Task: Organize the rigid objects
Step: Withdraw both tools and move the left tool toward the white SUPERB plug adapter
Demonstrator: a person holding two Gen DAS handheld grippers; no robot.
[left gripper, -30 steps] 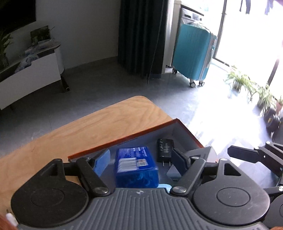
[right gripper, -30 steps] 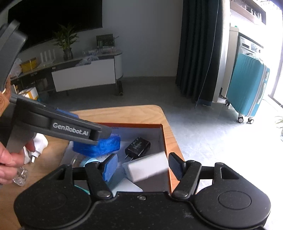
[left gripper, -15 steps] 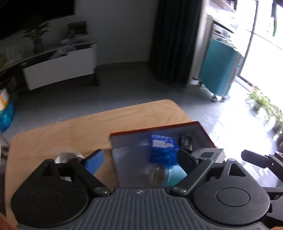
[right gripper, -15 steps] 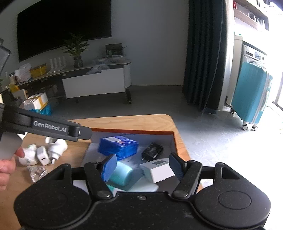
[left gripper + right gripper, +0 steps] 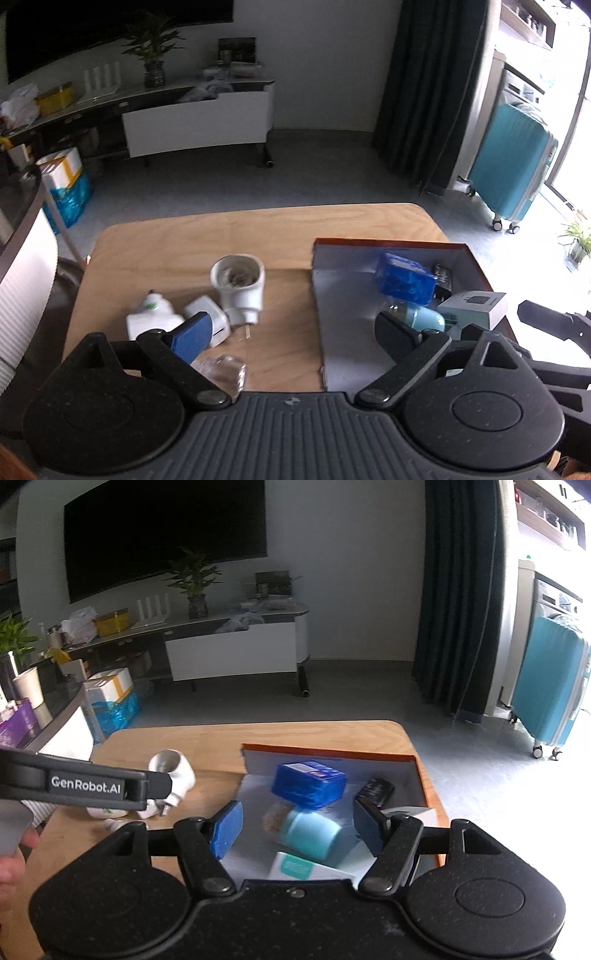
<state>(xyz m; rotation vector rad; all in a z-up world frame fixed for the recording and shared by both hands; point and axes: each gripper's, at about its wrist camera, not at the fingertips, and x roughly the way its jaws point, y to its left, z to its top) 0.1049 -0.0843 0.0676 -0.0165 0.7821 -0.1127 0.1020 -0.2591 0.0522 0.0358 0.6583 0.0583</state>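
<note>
Low in the left wrist view, the left gripper (image 5: 293, 330) stands wide open and empty above the wooden table (image 5: 258, 229), its left pad over a cluster of white plugs (image 5: 207, 317) and a clear plastic piece (image 5: 223, 373) at lower left, its right pad over the orange-rimmed box (image 5: 388, 242) at centre right. In the right wrist view, the right gripper (image 5: 295, 829) is also spread wide with nothing held, hovering over that box, where a blue packet (image 5: 308, 784), a black charger (image 5: 375, 790), a pale teal cylinder (image 5: 314, 832) and a white carton (image 5: 417, 816) lie close together.
</note>
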